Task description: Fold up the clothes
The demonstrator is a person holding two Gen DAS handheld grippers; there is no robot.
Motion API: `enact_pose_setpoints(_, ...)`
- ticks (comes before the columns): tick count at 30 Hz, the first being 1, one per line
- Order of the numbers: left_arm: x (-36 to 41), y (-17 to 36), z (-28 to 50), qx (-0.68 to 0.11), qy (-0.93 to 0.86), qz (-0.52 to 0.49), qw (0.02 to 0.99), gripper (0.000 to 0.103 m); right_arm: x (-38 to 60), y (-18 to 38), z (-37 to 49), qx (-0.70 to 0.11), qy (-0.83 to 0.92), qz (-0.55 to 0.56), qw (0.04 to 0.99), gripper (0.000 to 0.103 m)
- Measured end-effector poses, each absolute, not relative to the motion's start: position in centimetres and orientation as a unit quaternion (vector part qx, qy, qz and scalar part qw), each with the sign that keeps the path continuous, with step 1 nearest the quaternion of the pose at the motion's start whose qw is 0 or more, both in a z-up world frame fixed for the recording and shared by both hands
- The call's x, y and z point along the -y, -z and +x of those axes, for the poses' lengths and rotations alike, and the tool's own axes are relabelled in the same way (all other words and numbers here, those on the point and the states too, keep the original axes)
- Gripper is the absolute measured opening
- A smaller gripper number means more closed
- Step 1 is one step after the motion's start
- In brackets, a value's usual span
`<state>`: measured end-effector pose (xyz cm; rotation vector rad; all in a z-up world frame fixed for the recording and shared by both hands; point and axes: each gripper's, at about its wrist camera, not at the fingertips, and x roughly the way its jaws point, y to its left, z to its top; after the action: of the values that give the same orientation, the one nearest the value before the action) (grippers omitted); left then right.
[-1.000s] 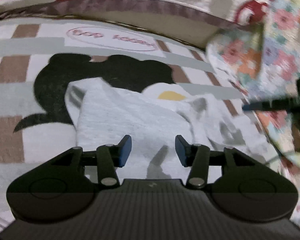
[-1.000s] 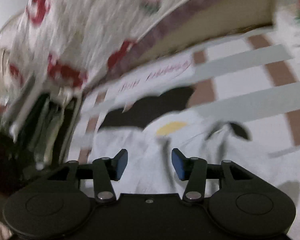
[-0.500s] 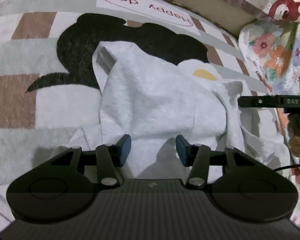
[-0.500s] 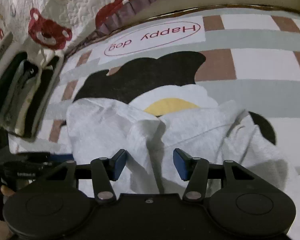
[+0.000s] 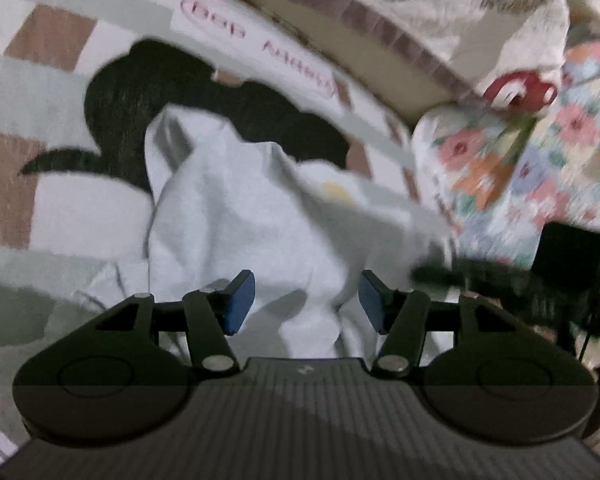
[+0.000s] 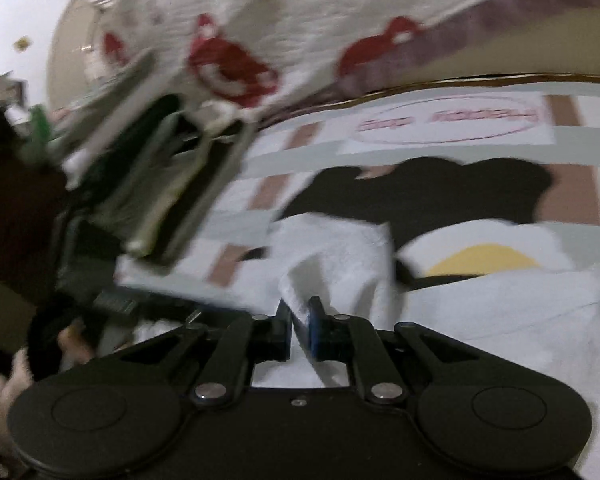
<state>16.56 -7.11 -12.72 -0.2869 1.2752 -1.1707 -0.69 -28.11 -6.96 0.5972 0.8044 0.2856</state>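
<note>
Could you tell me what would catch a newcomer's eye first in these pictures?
Probably the crumpled white garment, heaped mid-frame on the cartoon-dog rug. Next, the right tongs, shut on a raised fold of it, while the left tongs stand open above the cloth. Behind the rug hangs a red-bear quilt.
</note>
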Motion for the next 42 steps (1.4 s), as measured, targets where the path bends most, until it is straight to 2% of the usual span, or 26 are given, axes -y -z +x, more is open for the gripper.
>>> enact_pose_setpoints(6,6.2,13.6,18.1,-0.581,0.499,-0.188,0.614,0.062,24.0,7.4,-1.7,-0.399,-0.200,0.290,0.847,0.011)
enact_pose_setpoints(12,6.8,14.9,17.8,-0.606,0.478,-0.180,0.610,0.062,24.5,8.5,-3.2,-0.400,-0.185,0.307,0.843,0.011)
enact_pose_setpoints(15,6.9,14.9,17.6,-0.604,0.481,-0.191,0.606,0.069,25.4,8.3,-3.4,-0.397,-0.178,0.320,0.841,0.011)
enact_pose_setpoints(17,6.9,15.1,17.8,-0.602,0.473,-0.204,0.610,0.069,25.2,7.9,-3.5,-0.392,-0.194,0.325,0.839,0.011)
enact_pose_setpoints(20,7.1,15.6,18.3,-0.602,0.451,-0.228,0.618,0.076,23.7,7.2,-4.0,-0.376,-0.209,0.299,0.852,0.011)
enact_pose_setpoints(25,7.4,15.9,18.8,-0.596,0.456,-0.250,0.611,0.077,22.7,7.4,-4.3,-0.371,-0.222,0.302,0.850,0.011)
enact_pose_setpoints(29,8.3,15.9,18.3,-0.601,0.461,-0.221,0.614,0.077,22.6,7.2,-4.8,-0.361,-0.237,0.319,0.844,0.011)
enact_pose_setpoints(31,8.8,15.6,17.9,-0.596,0.457,-0.200,0.629,0.073,22.4,7.1,-4.7,-0.360,-0.240,0.323,0.842,0.011)
enact_pose_setpoints(32,8.9,15.3,17.7,-0.592,0.458,-0.188,0.636,0.065,22.2,7.1,-4.7,-0.361,-0.242,0.323,0.841,0.011)
enact_pose_setpoints(33,9.0,15.0,17.4,-0.584,0.461,-0.173,0.645,0.039,22.2,7.1,-4.7,-0.361,-0.244,0.323,0.840,0.011)
enact_pose_setpoints(35,9.1,13.6,16.7,-0.560,0.466,-0.110,0.676,0.007,22.2,7.0,-4.9,-0.361,-0.245,0.321,0.840,0.011)
enact_pose_setpoints(38,7.8,11.0,15.6,-0.514,0.461,-0.028,0.723,0.006,22.6,7.0,-4.9,-0.376,-0.247,0.309,0.838,0.011)
enact_pose_setpoints(42,5.8,10.1,16.3,-0.503,0.451,-0.024,0.737,0.006,22.3,5.3,-5.7,-0.409,-0.246,0.183,0.860,0.011)
